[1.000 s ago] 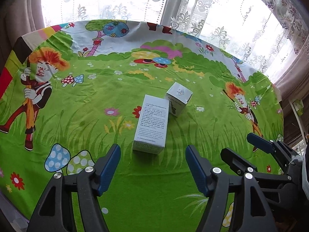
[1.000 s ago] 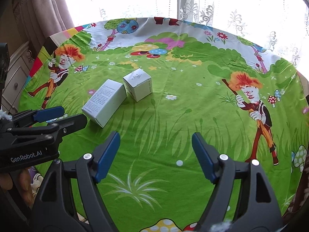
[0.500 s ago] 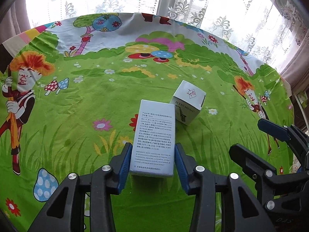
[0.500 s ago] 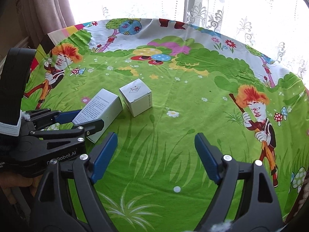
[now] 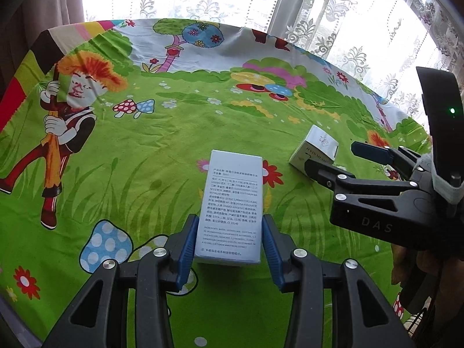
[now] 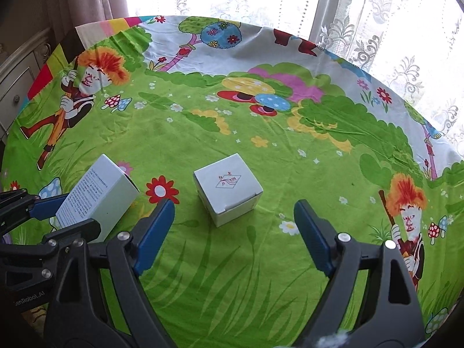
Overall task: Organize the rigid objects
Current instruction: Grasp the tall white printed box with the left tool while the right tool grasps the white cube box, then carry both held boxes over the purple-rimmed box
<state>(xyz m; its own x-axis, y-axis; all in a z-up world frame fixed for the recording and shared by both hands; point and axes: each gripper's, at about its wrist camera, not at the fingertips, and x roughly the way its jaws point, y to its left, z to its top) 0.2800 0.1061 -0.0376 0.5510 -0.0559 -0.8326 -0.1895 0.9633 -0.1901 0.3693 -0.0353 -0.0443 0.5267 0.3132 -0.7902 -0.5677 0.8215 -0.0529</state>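
Observation:
A long white box point(image 5: 232, 200) with printed text lies lengthwise on the bright green cartoon tablecloth point(image 5: 130, 159). My left gripper point(image 5: 230, 223) is shut on its near end, blue pads pressed to both long sides. In the right wrist view the same long box point(image 6: 98, 194) sits at the left in the left gripper point(image 6: 66, 217). A small white cube box point(image 6: 227, 187) with a red logo stands on the cloth. My right gripper point(image 6: 235, 207) is open wide just short of the cube box point(image 5: 319, 145), with the right gripper point(image 5: 342, 161) around its near side, not touching.
The round table's far edge point(image 6: 261, 26) runs below lace curtains point(image 6: 362, 14) and a bright window. A pale cabinet point(image 6: 14, 87) stands beyond the table at the left. The two grippers work close together, side by side.
My left gripper went from open to shut on the long box, which now sits apart from the cube. The right gripper came forward and left up to the cube.

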